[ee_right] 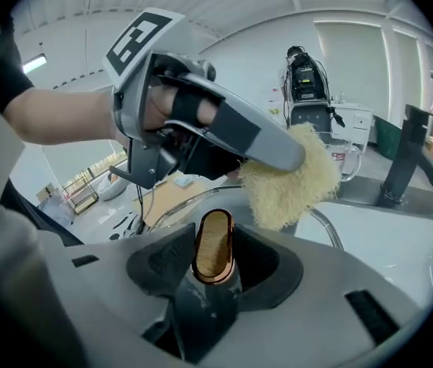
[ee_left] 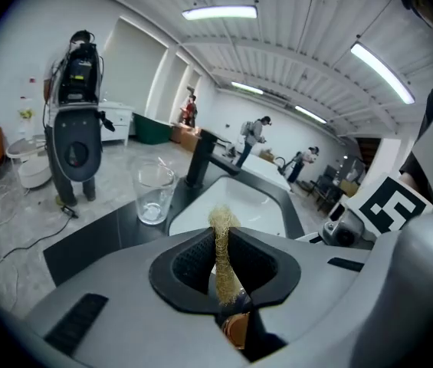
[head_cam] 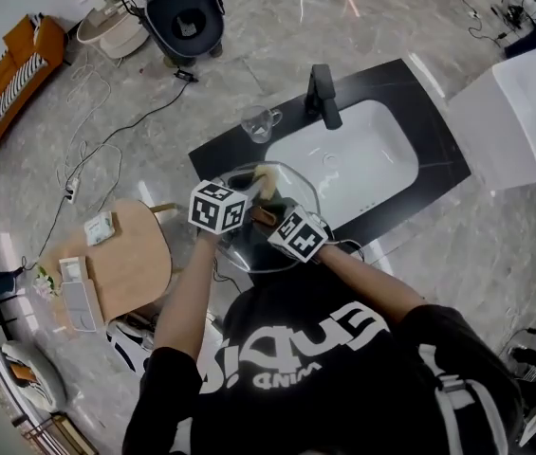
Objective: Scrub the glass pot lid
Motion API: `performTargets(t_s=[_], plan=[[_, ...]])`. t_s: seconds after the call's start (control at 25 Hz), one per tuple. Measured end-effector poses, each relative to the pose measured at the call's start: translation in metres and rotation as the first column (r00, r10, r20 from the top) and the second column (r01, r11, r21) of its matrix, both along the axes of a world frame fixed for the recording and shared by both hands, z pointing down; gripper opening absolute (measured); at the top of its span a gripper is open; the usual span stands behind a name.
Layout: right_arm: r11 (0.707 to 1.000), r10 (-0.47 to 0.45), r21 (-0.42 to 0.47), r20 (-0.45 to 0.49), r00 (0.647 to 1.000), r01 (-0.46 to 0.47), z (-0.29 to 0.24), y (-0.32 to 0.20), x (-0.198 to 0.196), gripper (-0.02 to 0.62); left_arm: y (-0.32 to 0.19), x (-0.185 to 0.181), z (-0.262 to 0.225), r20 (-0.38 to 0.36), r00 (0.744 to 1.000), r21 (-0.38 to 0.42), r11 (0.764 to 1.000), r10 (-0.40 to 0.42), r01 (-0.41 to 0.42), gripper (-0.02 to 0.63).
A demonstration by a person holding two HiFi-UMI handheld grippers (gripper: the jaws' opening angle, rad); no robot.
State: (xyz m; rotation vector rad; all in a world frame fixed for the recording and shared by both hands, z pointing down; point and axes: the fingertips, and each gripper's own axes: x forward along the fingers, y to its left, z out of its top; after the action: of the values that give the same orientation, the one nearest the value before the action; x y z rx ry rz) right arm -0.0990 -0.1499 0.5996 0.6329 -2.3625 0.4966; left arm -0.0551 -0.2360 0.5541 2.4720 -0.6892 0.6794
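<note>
The glass pot lid [head_cam: 298,190] is held tilted over the black counter's near edge, beside the sink. My right gripper [head_cam: 269,220] is shut on the lid's copper-rimmed knob [ee_right: 214,245], which stands between its dark pads. The lid's rim [ee_right: 325,225] curves away behind the knob. My left gripper [head_cam: 254,187] is shut on a beige fibrous scrub pad [head_cam: 267,179], pinched thin between its jaws [ee_left: 223,245]. In the right gripper view the pad [ee_right: 299,178] hangs just above the lid's glass; I cannot tell if it touches.
A black faucet [head_cam: 323,95] stands behind the white sink basin [head_cam: 348,164]. An empty glass mug [head_cam: 260,121] sits on the counter [head_cam: 220,154] to the left. A round wooden stool [head_cam: 135,259] is at the left, a white box [head_cam: 514,126] at the right.
</note>
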Motion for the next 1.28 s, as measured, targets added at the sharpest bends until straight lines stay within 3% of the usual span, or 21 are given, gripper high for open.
performTargets(t_s=[0.12,0.28,0.48,0.6,1.28], plan=[[0.999,0.040,0.002,0.012,0.999,-0.040,0.001,-0.001,0.001,0.158,0.002,0.019,0.015,0.036,0.993,-0.043,0.993,0.112,-0.110,0.052],[0.998,0.066,-0.008,0.017,0.998,-0.066,0.002,-0.001,0.002,0.158,0.011,0.041,0.030,0.051,0.969,-0.110,0.966,0.242,-0.235,0.052],[0.996,0.085,-0.020,0.026,0.996,-0.085,0.001,-0.002,0.002,0.158,0.024,0.058,0.042,0.003,0.932,-0.240,0.905,0.362,-0.350,0.052],[0.995,0.095,-0.028,0.031,0.995,-0.094,0.000,-0.001,0.001,0.158,0.032,0.061,0.049,-0.015,0.920,-0.302,0.875,0.392,-0.377,0.052],[0.990,0.123,-0.075,0.050,0.991,-0.119,0.003,-0.002,0.004,0.159,0.027,0.054,0.072,0.068,0.941,-0.333,0.896,0.332,-0.293,0.051]])
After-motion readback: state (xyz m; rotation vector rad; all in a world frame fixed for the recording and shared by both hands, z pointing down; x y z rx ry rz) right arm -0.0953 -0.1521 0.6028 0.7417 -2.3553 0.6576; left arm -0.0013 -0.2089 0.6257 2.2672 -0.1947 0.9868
